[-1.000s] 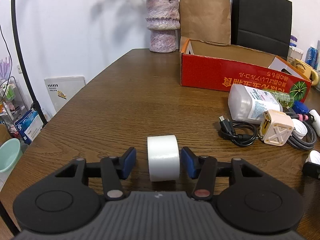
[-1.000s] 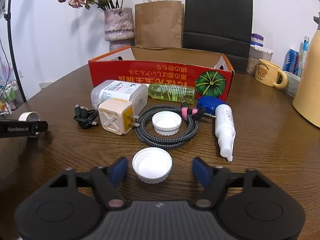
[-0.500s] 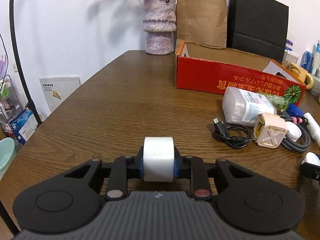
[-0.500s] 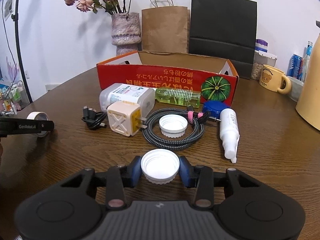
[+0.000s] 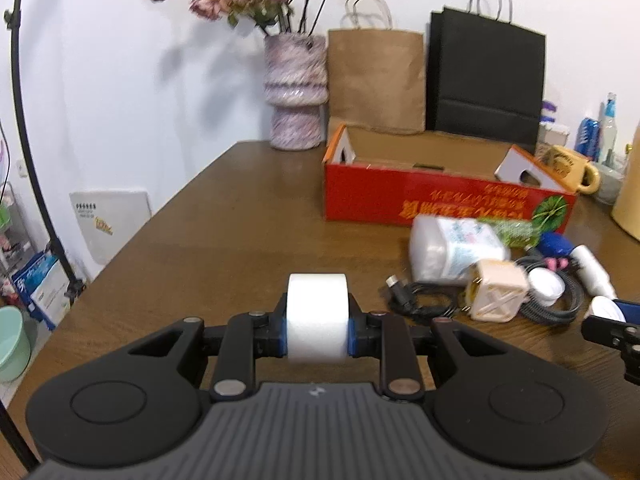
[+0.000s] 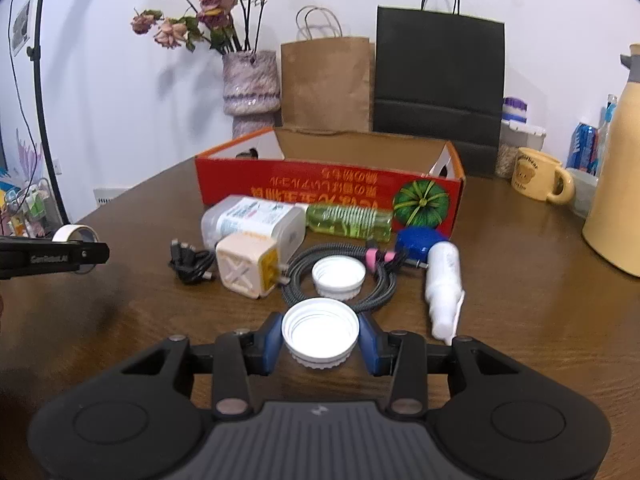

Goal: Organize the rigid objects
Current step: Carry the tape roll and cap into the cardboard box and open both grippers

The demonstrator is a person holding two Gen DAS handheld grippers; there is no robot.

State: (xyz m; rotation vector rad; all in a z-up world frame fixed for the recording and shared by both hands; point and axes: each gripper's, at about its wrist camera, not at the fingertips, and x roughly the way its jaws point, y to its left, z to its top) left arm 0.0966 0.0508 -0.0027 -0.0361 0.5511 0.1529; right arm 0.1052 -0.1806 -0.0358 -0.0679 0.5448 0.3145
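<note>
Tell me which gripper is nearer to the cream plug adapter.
Right. The right gripper, shut on a white cap, sits just in front of the cream plug adapter. The left gripper, holding the tape roll, is farther off to the adapter's left.

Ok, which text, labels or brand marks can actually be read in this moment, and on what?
"GenRobot.AI": on the side of the left hand-held gripper, seen from the right wrist view.
Red box: yellow East Asian characters, upside down; not readable.
White bottle: printed label, too small and blurred.
Yellow mug: small print above a bear face, unreadable.
</note>
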